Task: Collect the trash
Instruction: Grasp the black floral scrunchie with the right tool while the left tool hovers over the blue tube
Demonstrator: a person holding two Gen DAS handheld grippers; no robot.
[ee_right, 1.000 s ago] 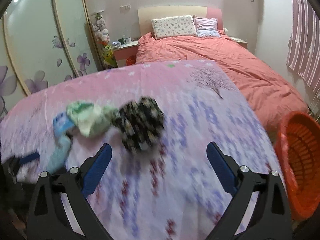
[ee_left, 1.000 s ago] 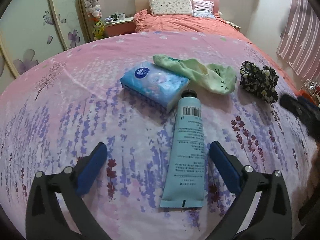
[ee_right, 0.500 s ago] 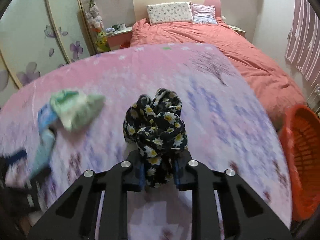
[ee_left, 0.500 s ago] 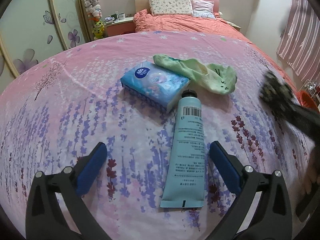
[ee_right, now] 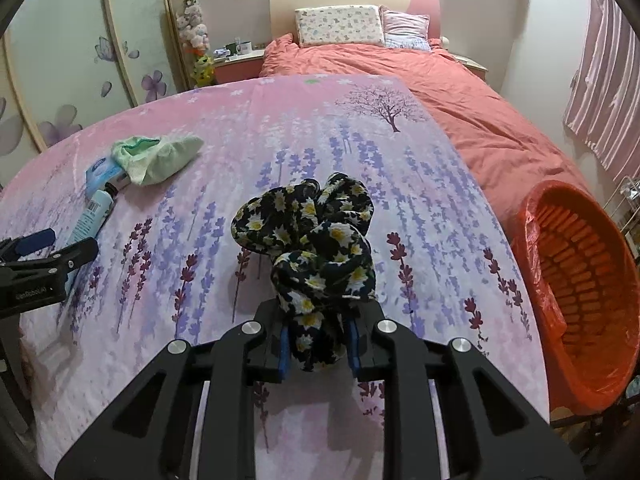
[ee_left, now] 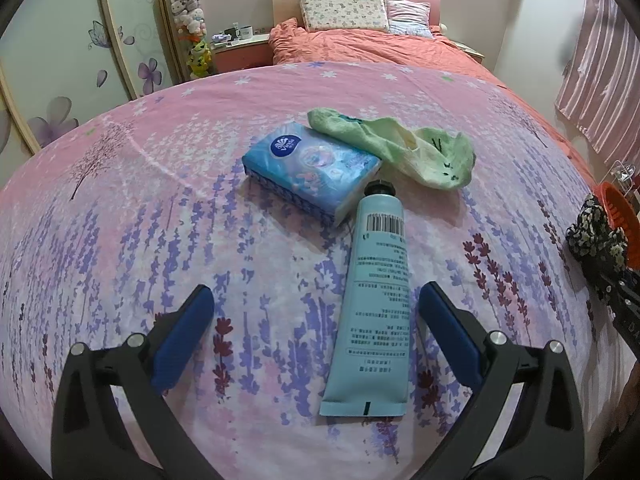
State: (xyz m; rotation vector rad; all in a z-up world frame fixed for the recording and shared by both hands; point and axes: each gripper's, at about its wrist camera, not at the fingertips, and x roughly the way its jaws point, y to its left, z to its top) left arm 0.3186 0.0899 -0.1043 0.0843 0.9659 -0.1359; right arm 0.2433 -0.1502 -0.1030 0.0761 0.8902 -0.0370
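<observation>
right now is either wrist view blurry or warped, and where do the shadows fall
Left wrist view: sharp; fisheye bulges the floral sheet into a dome, dark corners; soft shadows at the right of the tissue pack and the blue tube. Right wrist view: also sharp, same bowing of the wardrobe doors; the black daisy-print cloth in the right gripper casts a faint shadow; no glare on the orange basket.

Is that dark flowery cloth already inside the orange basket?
No, the flowery cloth is pinched in the right gripper above the bedspread, beside the orange basket.
</observation>
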